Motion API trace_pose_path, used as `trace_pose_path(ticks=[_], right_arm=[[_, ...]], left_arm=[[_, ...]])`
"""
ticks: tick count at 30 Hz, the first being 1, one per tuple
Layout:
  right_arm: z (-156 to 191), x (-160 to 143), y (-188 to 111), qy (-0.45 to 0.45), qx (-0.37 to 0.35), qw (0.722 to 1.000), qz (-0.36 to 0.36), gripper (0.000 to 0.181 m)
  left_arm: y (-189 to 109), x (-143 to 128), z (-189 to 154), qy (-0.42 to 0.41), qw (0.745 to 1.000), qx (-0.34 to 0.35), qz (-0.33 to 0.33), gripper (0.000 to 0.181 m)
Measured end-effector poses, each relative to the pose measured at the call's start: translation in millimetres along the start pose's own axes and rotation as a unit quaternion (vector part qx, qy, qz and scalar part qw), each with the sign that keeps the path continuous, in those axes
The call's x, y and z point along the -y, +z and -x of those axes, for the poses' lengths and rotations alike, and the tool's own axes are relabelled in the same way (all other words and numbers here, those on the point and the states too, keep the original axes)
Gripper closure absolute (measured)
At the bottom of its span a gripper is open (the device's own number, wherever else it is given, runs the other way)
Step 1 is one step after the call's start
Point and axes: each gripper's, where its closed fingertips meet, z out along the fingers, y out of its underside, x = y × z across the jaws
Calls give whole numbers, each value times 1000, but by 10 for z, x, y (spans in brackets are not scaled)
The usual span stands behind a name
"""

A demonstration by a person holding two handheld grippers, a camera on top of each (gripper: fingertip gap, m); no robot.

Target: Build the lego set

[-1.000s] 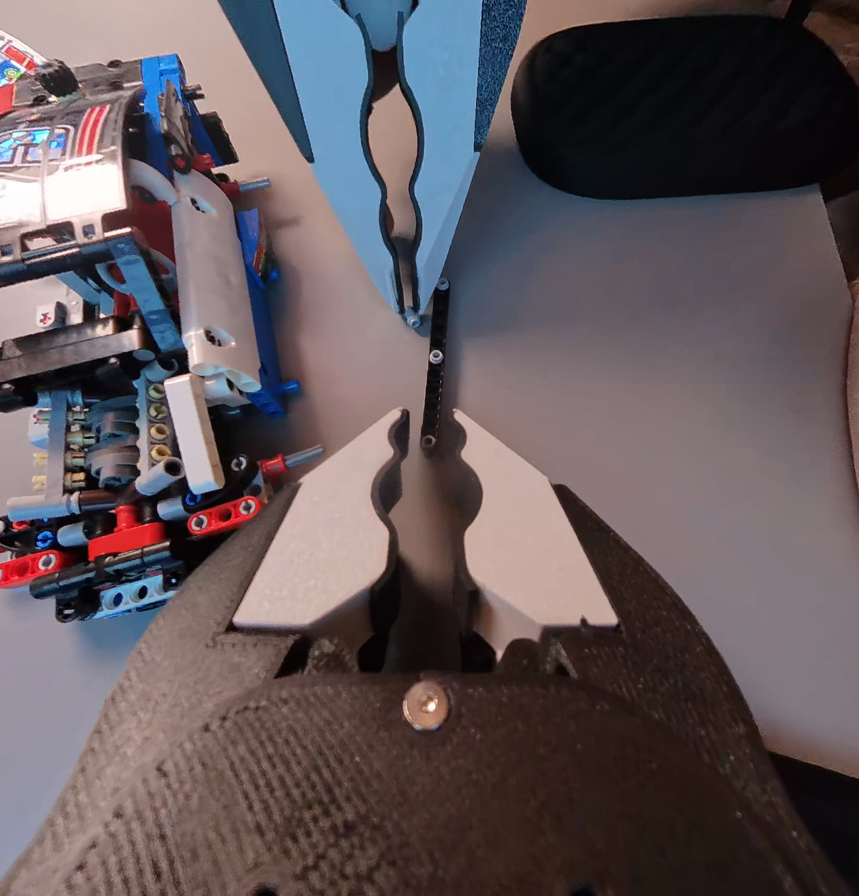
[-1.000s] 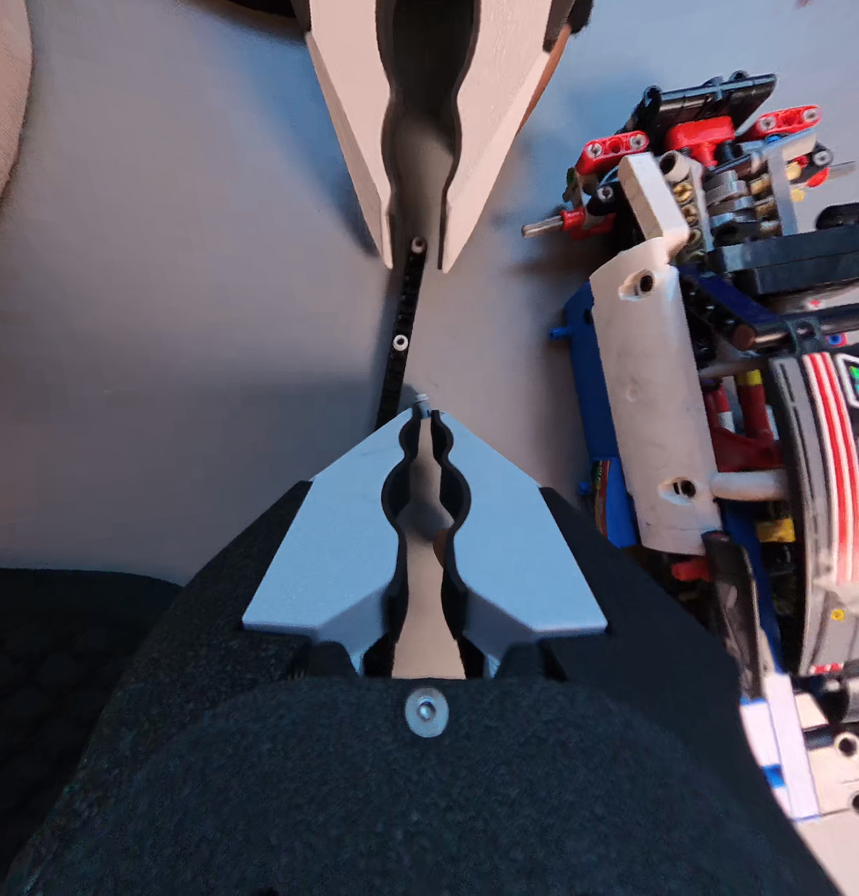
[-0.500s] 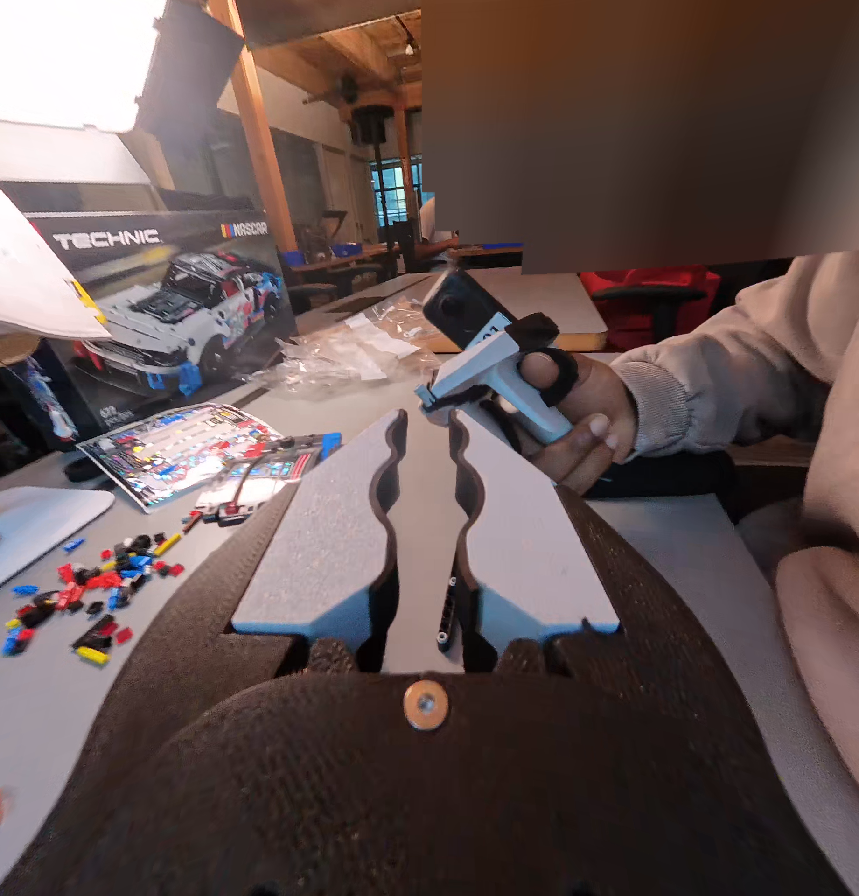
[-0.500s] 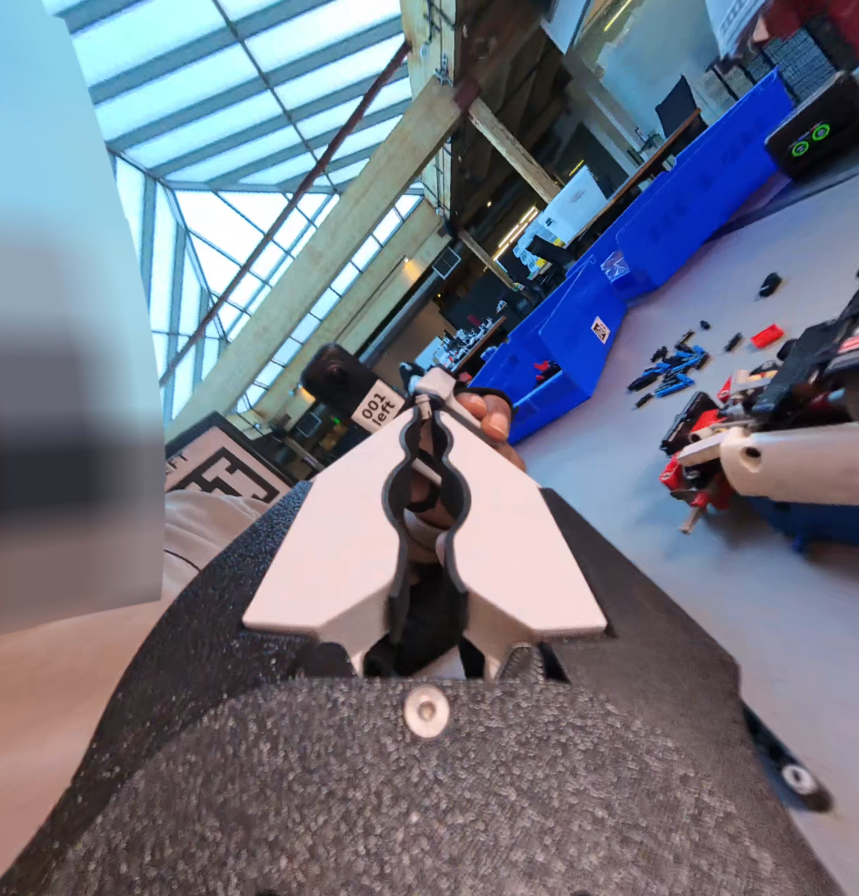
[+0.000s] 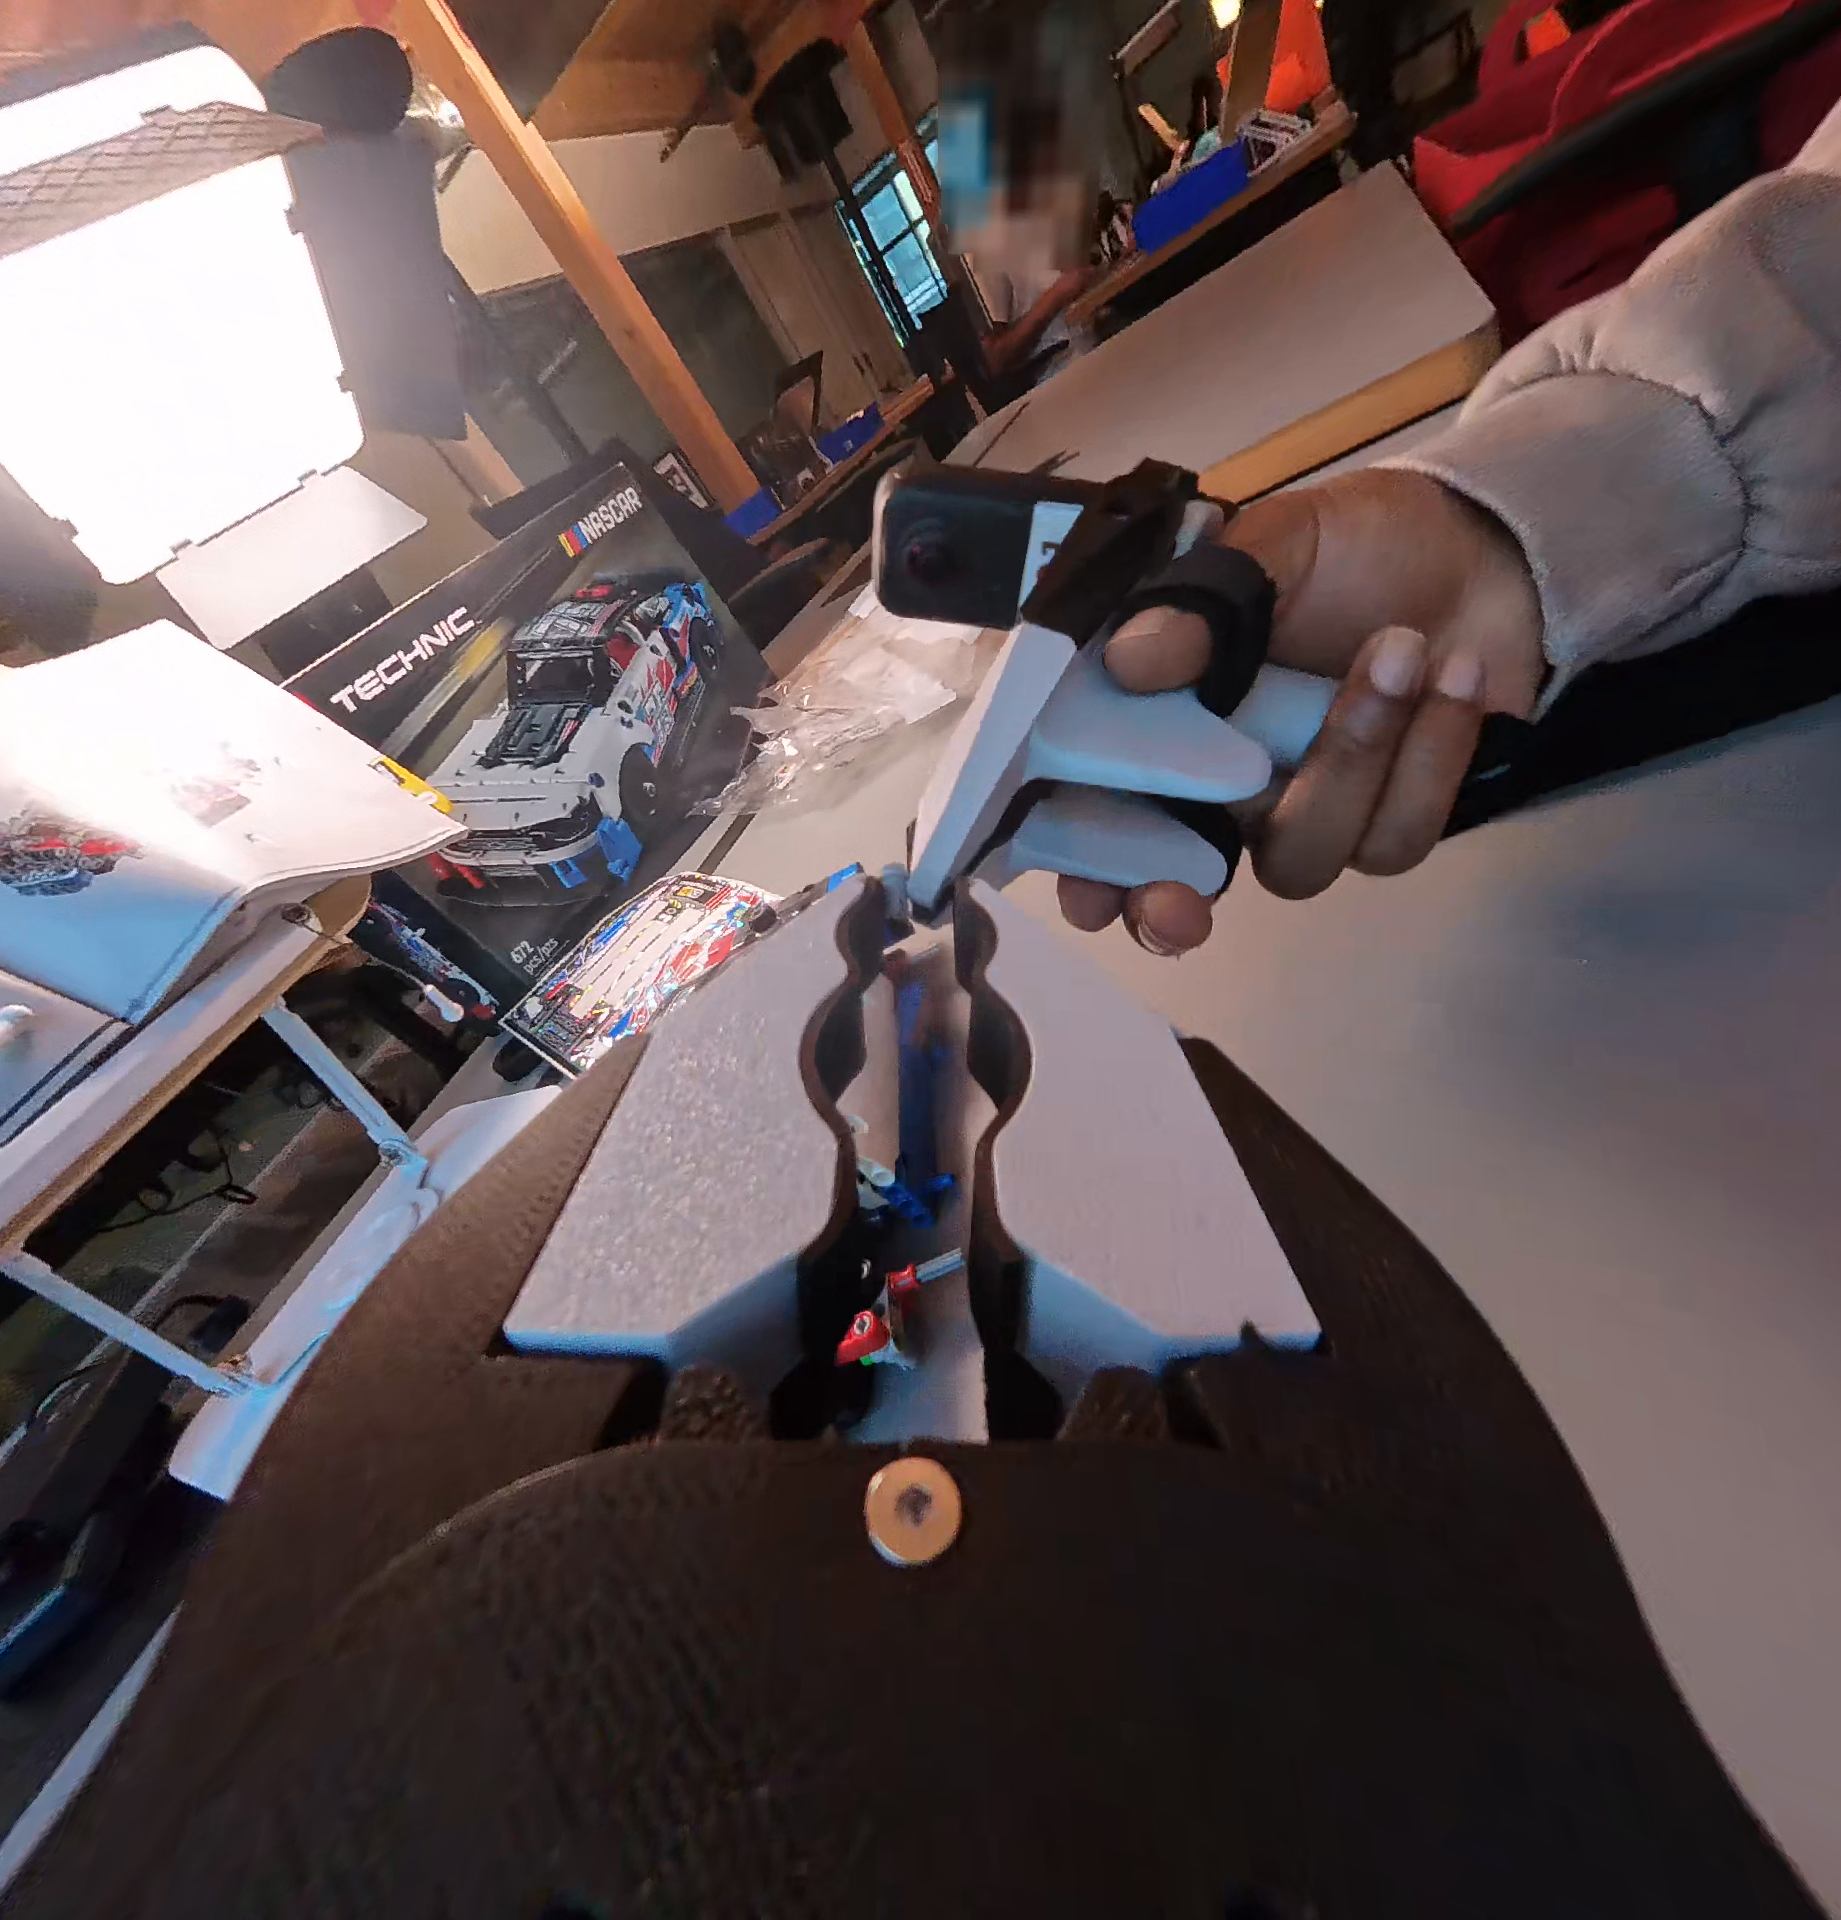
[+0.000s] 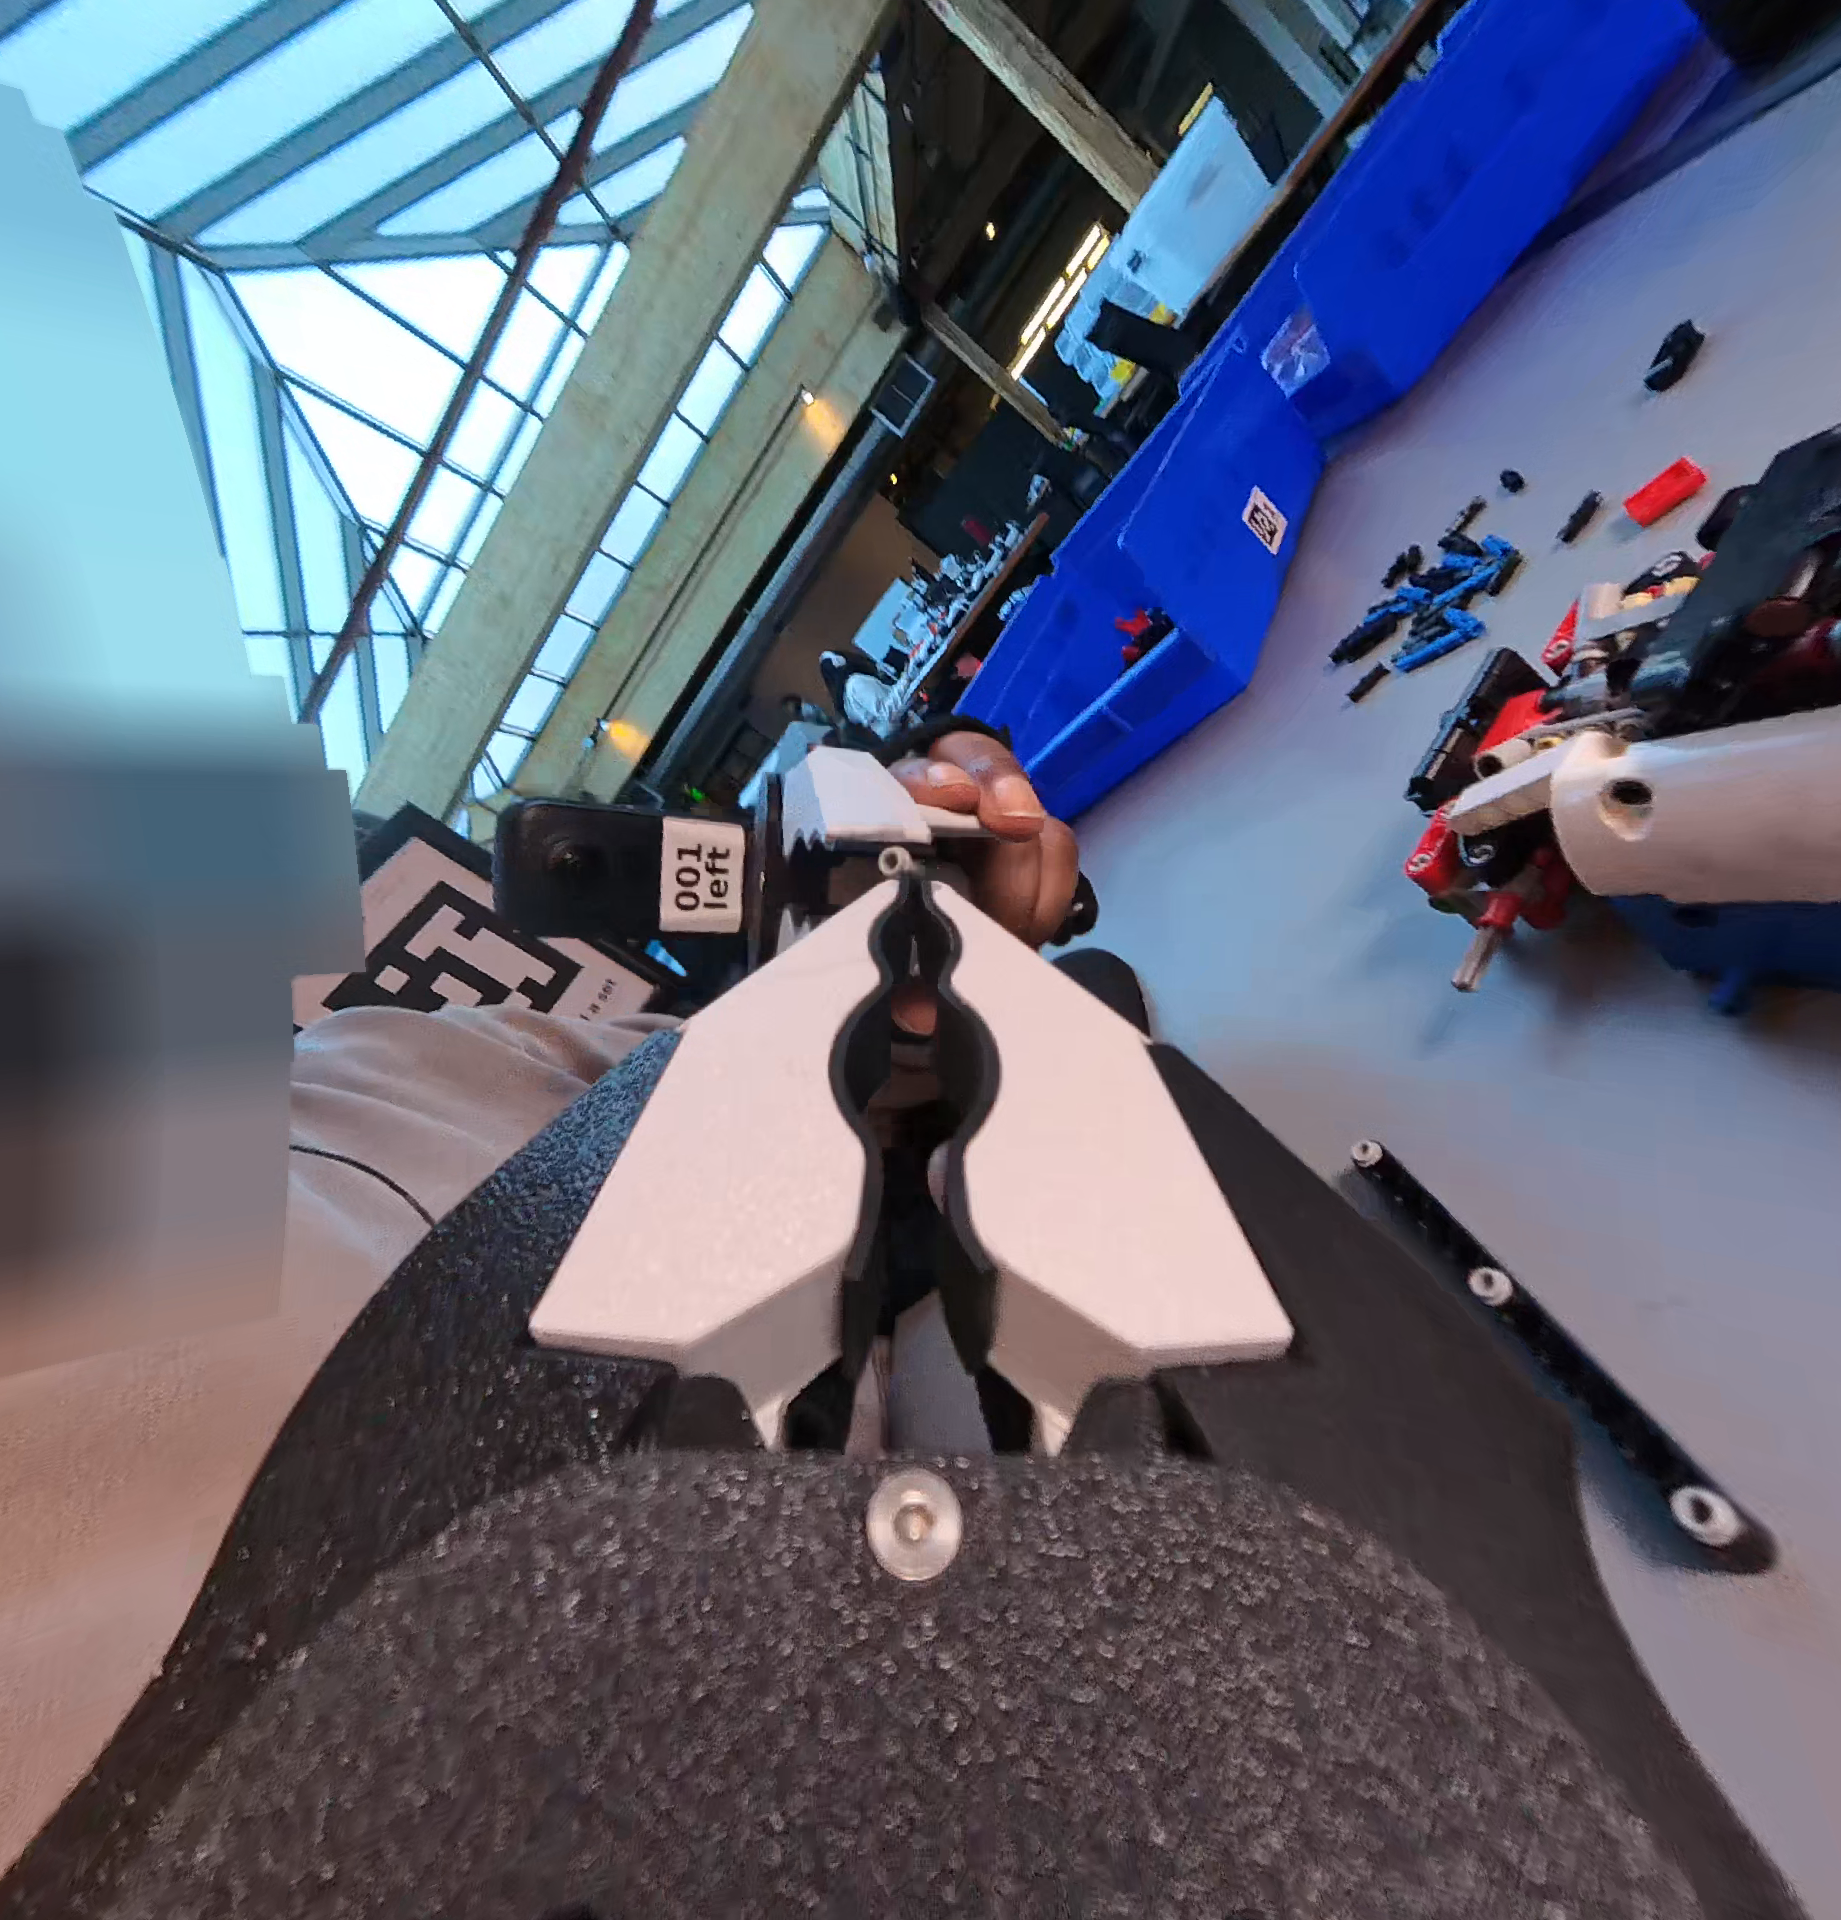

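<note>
My left gripper (image 5: 914, 914) is open with a narrow gap and holds nothing. Through that gap I see part of the half-built car (image 5: 911, 1195) below. My right gripper (image 6: 900, 883) is shut on a small light grey pin (image 6: 895, 860) that sticks out of its tips. In the left wrist view the right gripper (image 5: 921, 902) points its pin (image 5: 895, 888) right at my left fingertips. The left gripper (image 6: 859, 826) shows just beyond the pin. A long black beam (image 6: 1550, 1351) lies on the grey table, free of both grippers. The car (image 6: 1705, 810) stands to the right.
The set's box (image 5: 542, 707), a sticker sheet (image 5: 646, 966), an open booklet (image 5: 168, 790) on a stand and empty bags (image 5: 854, 696) are at the table's far side. Blue bins (image 6: 1207, 540) and several loose pieces (image 6: 1435, 613) lie past the car. Left and right tips are no more than a few centimetres apart.
Both grippers have lifted off the table and tipped up to face each other. The black beam, earlier between my left fingers, now lies on the table. The right gripper still holds the pin.
</note>
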Motion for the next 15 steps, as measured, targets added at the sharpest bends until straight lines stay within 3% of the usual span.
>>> trace_pose_path(ticks=[1,10,15], right_arm=[[-27,-38,-16,-3,-10,1000,21,181],[-96,-295,-165,11,-10,986,164,179],[-134,-370,-227,48,23,979,196,174]], left_arm=[[8,-25,-33,9,1000,-7,7,170],[33,-116,-311,15,995,-92,16,172],[27,-142,-419,-70,986,-154,10,173]])
